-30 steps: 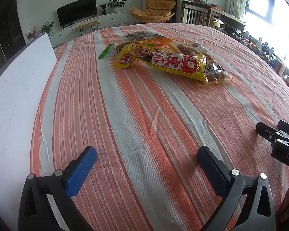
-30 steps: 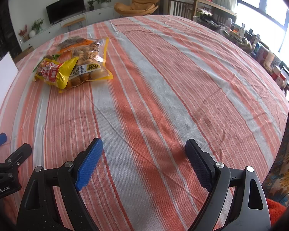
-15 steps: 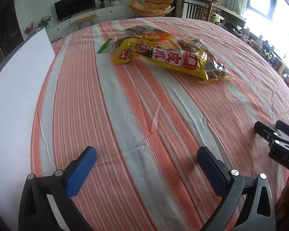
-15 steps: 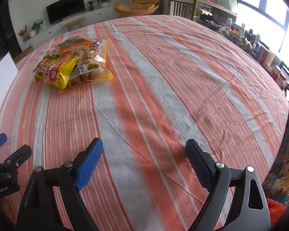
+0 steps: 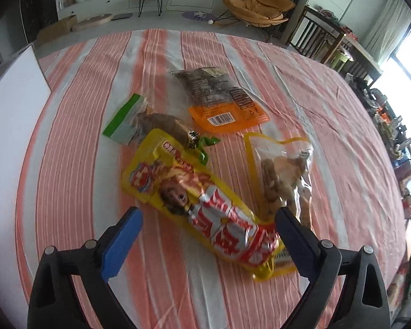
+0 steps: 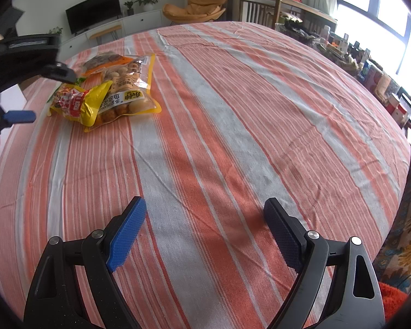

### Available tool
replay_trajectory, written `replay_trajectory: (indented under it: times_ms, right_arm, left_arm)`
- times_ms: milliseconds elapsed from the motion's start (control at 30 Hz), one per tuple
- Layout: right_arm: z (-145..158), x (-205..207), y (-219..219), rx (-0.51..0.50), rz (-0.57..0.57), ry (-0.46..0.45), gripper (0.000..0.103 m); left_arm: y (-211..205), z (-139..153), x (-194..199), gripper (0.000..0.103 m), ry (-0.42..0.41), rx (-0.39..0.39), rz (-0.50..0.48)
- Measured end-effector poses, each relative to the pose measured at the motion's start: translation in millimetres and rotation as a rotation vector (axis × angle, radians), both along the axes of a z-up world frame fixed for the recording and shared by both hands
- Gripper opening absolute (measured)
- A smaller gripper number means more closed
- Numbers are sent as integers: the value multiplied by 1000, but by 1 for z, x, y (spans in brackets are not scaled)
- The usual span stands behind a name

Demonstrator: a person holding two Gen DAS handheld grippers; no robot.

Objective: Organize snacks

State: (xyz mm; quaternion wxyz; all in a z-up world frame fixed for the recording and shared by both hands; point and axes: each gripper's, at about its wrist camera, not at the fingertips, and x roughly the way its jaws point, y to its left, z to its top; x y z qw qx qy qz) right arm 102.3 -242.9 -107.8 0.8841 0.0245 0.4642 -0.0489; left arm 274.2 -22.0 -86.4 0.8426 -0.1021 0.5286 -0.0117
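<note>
Blue-padded and spread wide, the left gripper (image 5: 207, 235) hangs just above a heap of snack packets on a striped orange-and-grey tablecloth (image 5: 76, 181), its jaws holding nothing. Directly between the pads lies the yellow-and-red packet (image 5: 202, 205), a glossy foil pouch set diagonally, its near end overlapping the clear peanut bag (image 5: 285, 181) at the right pad. Beyond them sit a green-edged pouch (image 5: 139, 123), partly tucked under the yellow packet's far end, and an orange-labelled bag (image 5: 219, 101) farthest away, apart from the peanut bag.

The right gripper (image 6: 202, 235), likewise open and empty, hovers over bare cloth well away from the heap, which from its view lies at the far left with the left gripper (image 6: 41, 93) above it.

By the look of it, the yellow packet is light, soft and crinkly, with slick film that could slip from smooth pads; it appears puffed in the middle. The safest hold is probably across its narrow width near the middle, or on a flat sealed end, with a gentle squeeze so the contents are not crushed. Lifting it may drag the peanut bag beneath its near end, which looks heavier and lumpy.

A white board (image 5: 11, 115) lies along the table's left side.
</note>
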Motion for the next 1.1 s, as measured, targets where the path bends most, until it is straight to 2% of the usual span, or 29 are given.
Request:
replay_trajectory:
  times_ms: [67, 100, 167, 233, 300, 400, 500, 533, 567, 633, 667, 700, 800, 833, 933, 1100]
  right_arm:
    - [0, 0, 0, 0, 0, 0, 90]
    - [0, 0, 0, 0, 0, 0, 90]
    - [0, 0, 1, 1, 1, 1, 90]
    - [0, 0, 1, 1, 3, 1, 90]
    - [0, 0, 1, 2, 3, 1, 91]
    - [0, 1, 1, 2, 3, 0, 91]
    - [0, 2, 2, 2, 4, 1, 93]
    - [0, 2, 2, 2, 3, 0, 94]
    - [0, 2, 2, 2, 1, -2, 94]
    - [0, 2, 3, 1, 0, -3, 95]
    - [0, 2, 3, 2, 0, -3, 95]
    - [0, 2, 3, 2, 1, -3, 95]
    - [0, 2, 4, 3, 6, -2, 95]
    - [0, 2, 4, 4, 7, -2, 95]
    - [-1, 2, 5, 4, 6, -2, 95]
    - [-1, 2, 4, 4, 7, -2, 95]
  left_arm:
    - [-7, -10, 6, 91, -1, 66, 37]
    - [-7, -13, 4, 84, -14, 88, 55]
    - [1, -15, -6, 72, -55, 63, 59]
    - [13, -15, -22, 63, -63, 52, 11]
    - [22, -10, -42, 62, -56, 69, -68]
    - [40, -5, -80, 62, 7, 109, -215]
    - [52, -6, -102, 62, 39, 172, -270]
    - [55, -7, -106, 63, 29, 185, -263]
    - [56, -9, -110, 71, 24, 178, -255]
    - [61, -17, -114, 82, 34, 130, -224]
    - [62, -23, -117, 84, 37, 113, -202]
    - [59, -22, -121, 85, -2, 125, -195]
    - [50, -27, -129, 95, -48, 177, -185]
    - [50, -30, -132, 103, -61, 171, -171]
    - [52, -34, -143, 103, -161, 173, -137]
    - [51, -36, -143, 103, -169, 175, -128]
